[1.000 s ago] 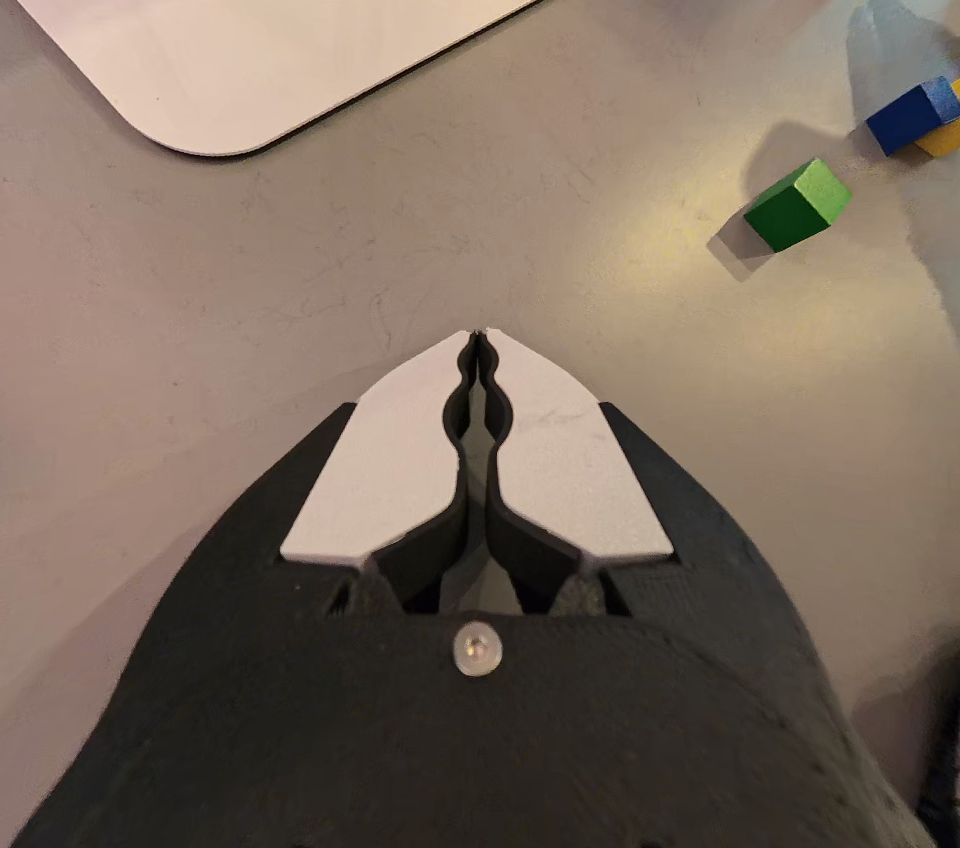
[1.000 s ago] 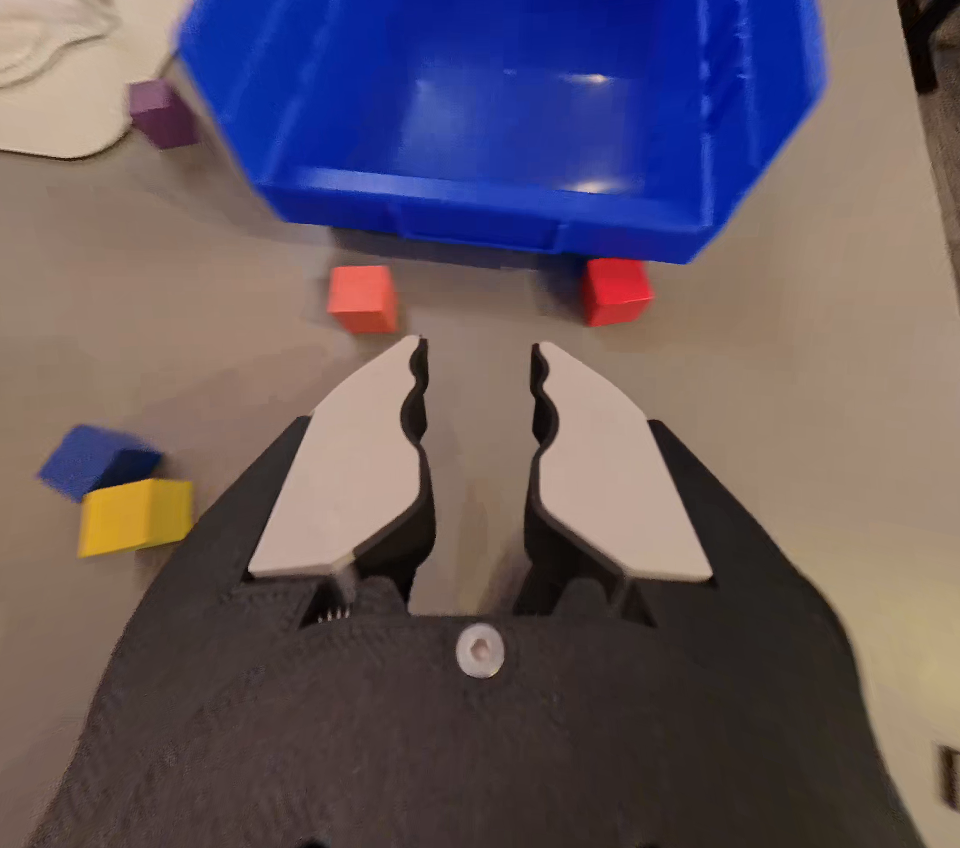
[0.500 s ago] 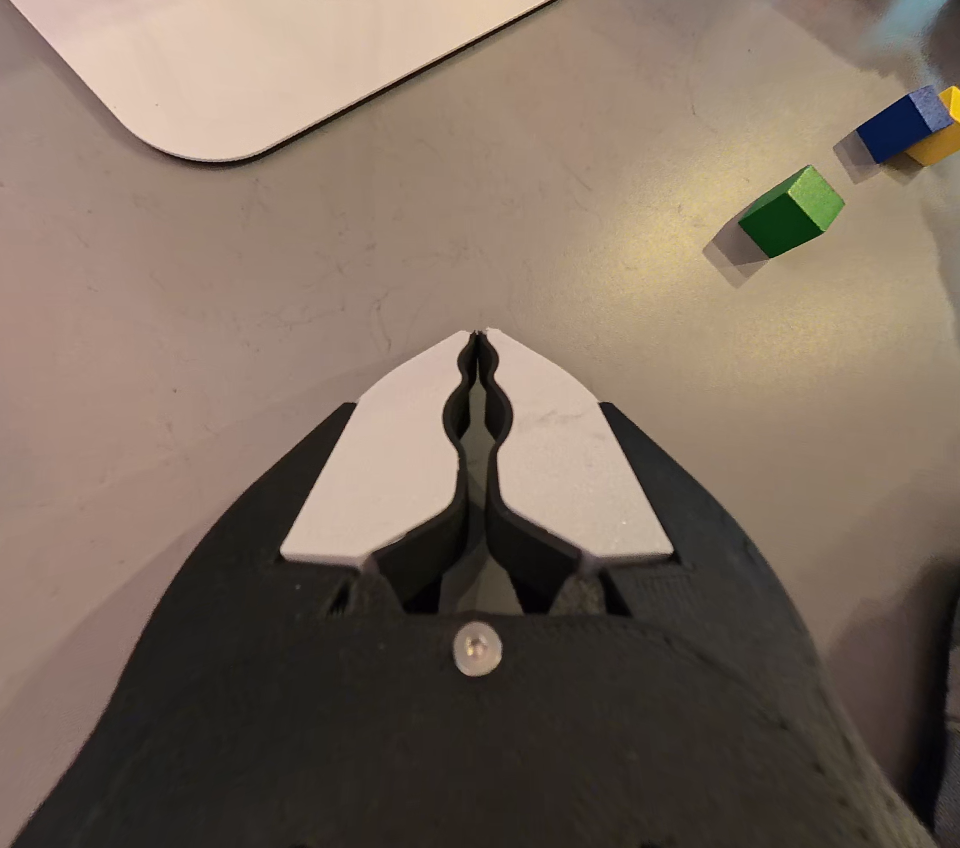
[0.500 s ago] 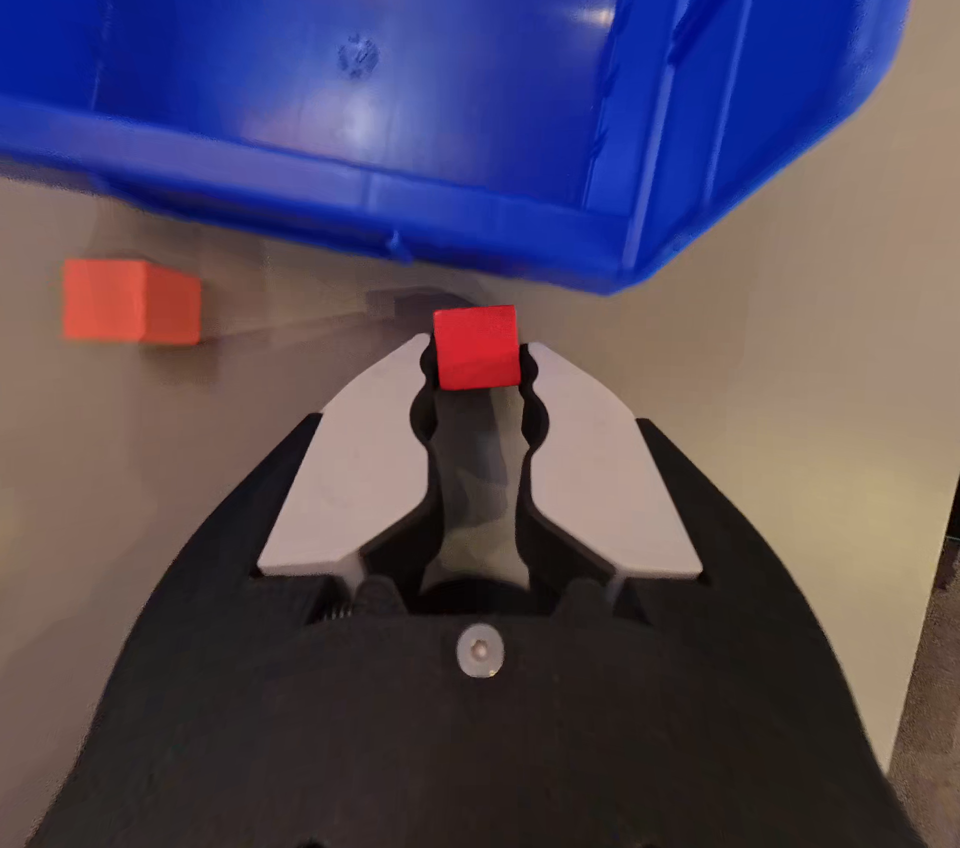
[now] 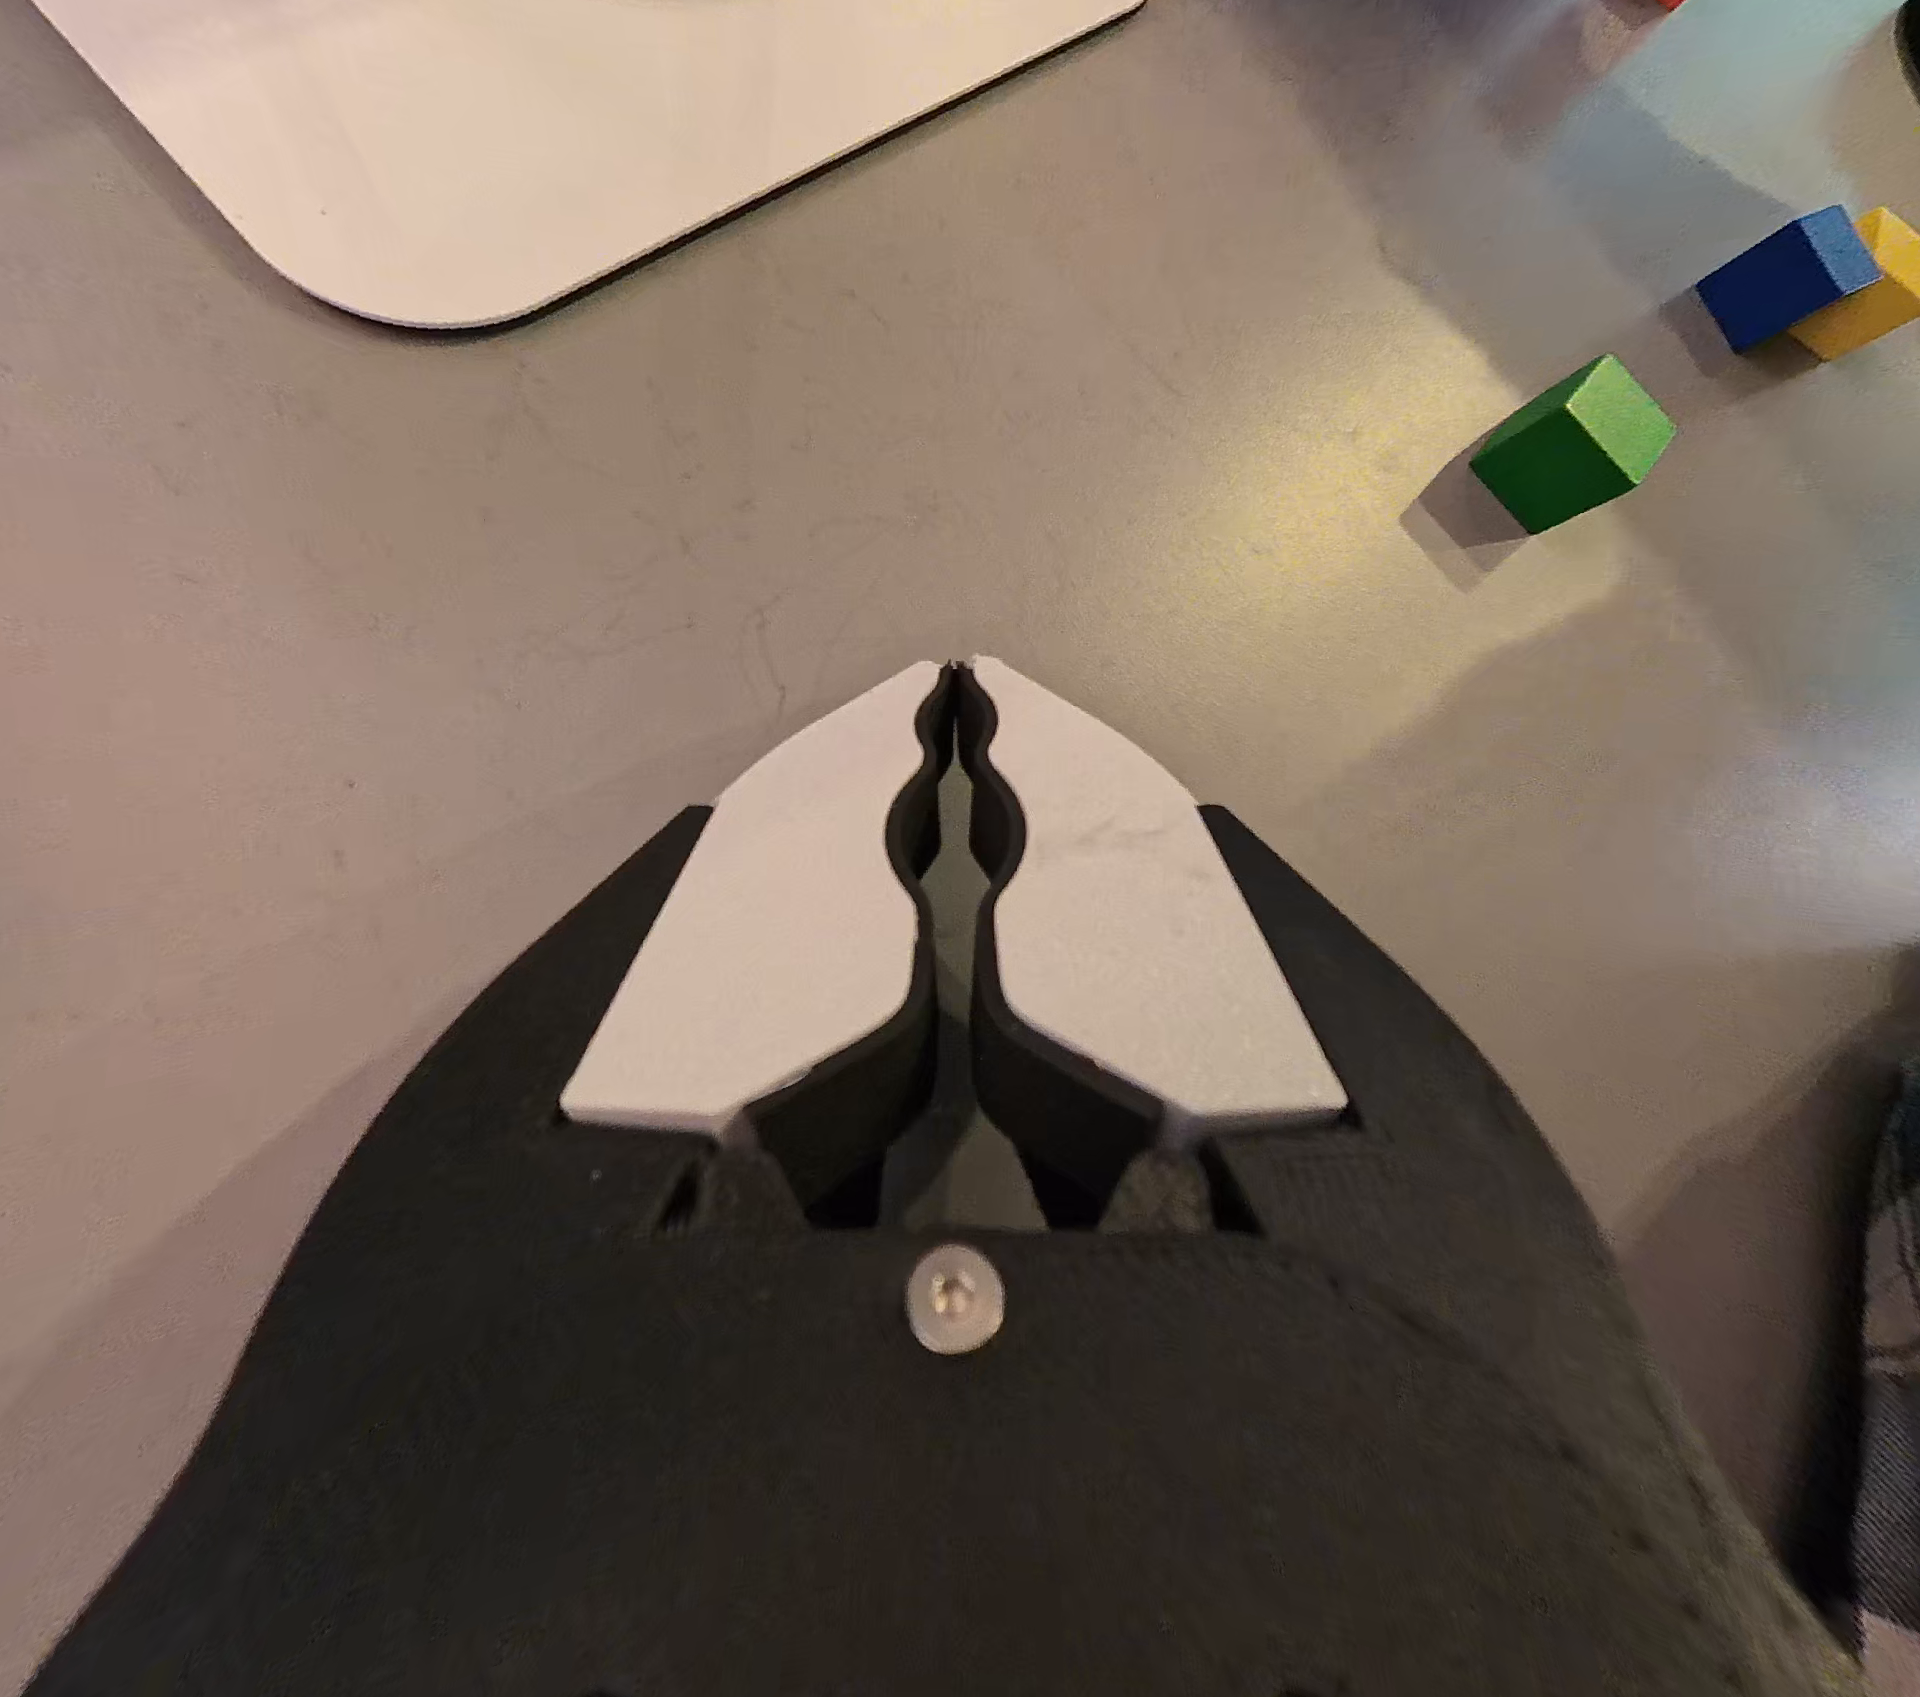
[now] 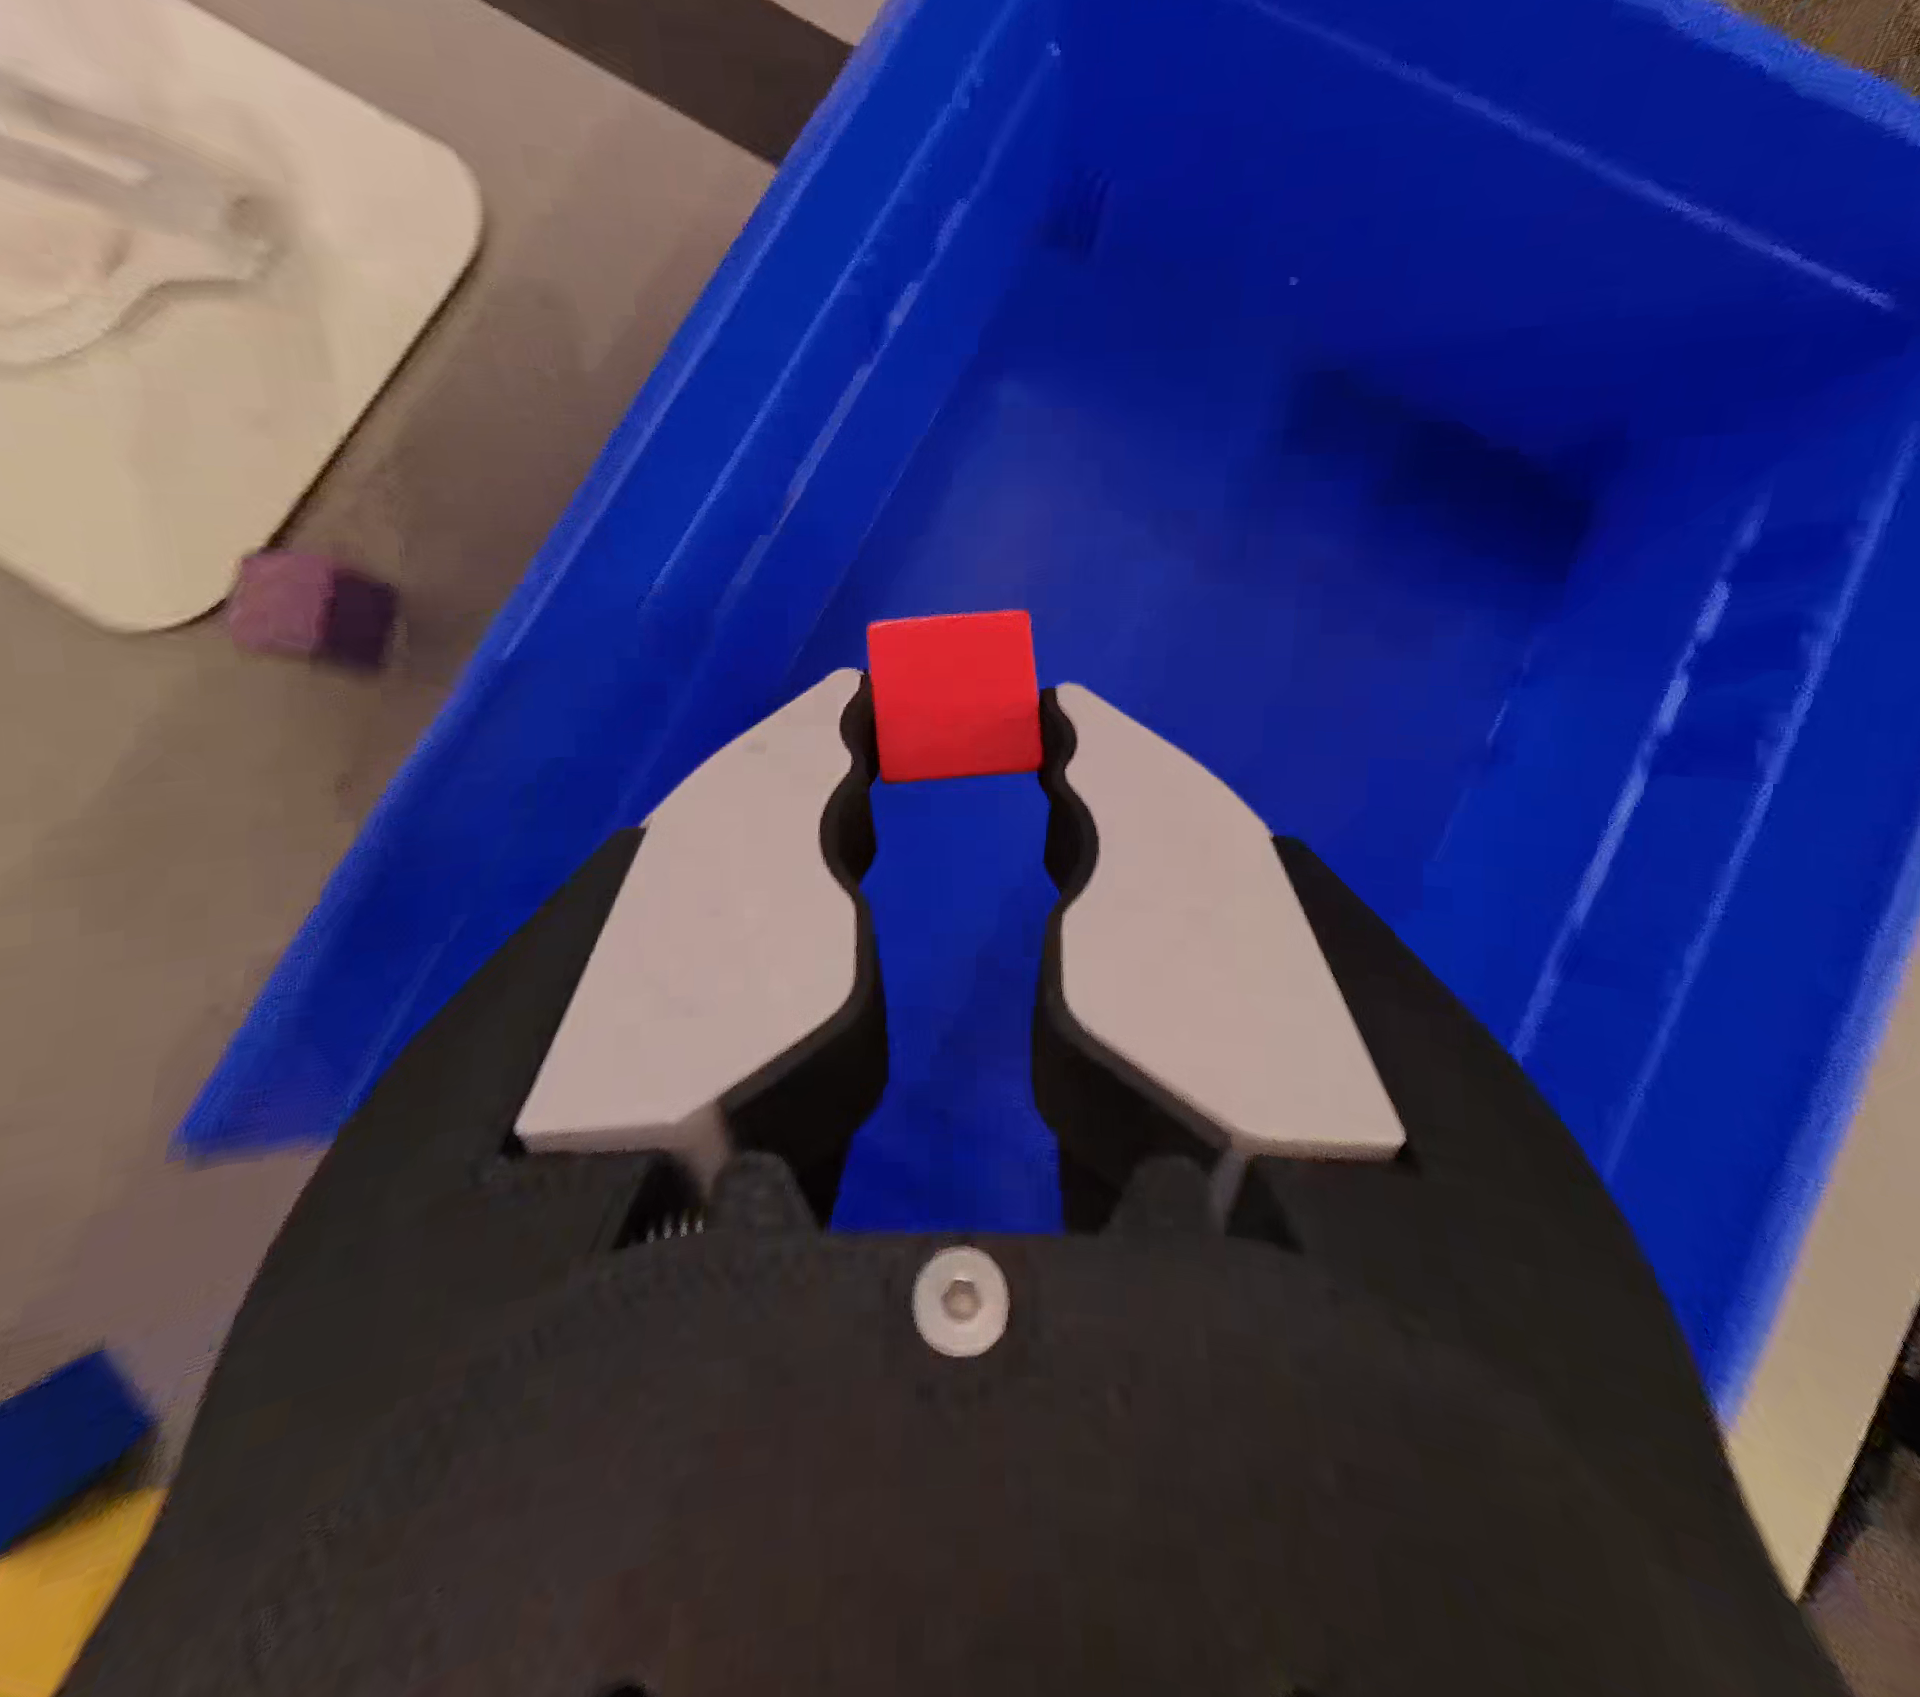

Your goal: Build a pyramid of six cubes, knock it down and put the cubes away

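Where the blue bin (image 6: 1351, 608) gapes, a plain red cube (image 6: 954, 697) pinched in right jaws; left jaws pressed together.

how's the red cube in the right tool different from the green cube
The red cube is pinched at the tips of the right tool, in the air over the blue bin; the green cube sits loose on the grey table, untouched. Colours differ. Both are small plain cubes.
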Available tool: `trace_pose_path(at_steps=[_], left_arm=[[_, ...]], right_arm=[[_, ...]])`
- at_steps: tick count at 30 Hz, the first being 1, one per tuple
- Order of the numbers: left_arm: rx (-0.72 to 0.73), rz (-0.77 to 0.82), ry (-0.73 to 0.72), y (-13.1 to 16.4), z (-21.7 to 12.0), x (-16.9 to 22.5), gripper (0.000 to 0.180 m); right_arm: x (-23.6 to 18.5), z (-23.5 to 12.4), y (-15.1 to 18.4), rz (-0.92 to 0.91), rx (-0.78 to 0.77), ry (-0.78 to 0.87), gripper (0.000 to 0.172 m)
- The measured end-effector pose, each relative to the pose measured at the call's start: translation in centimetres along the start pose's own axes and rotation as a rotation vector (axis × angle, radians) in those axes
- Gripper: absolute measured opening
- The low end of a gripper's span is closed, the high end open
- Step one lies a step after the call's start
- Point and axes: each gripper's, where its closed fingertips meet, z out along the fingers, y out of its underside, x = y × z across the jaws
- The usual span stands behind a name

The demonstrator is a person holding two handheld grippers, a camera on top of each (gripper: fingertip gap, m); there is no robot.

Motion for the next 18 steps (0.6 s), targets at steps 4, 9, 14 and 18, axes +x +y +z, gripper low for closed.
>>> trace_pose_path(at_steps=[4, 9, 14, 18], left_arm=[[0.001, 0.004, -0.003, 0.0, 0.0, 0.0, 0.0], [0.002, 0.005, -0.004, 0.0, 0.0, 0.0, 0.0], [0.004, 0.0, -0.001, 0.0, 0.0, 0.0, 0.0], [0.006, -0.008, 0.005, 0.0, 0.0, 0.0, 0.0]], right_arm=[[2.7, 6.2, -0.7, 0.005, -0.099, -0.009, 0.03], [4.3, 10.0, 0.5, 0.012, -0.194, 0.007, 0.046], [2.4, 3.6, -2.9, -0.019, -0.007, 0.07, 0.045], [-5.9, -4.1, -5.7, -0.108, 0.184, -0.016, 0.034]])
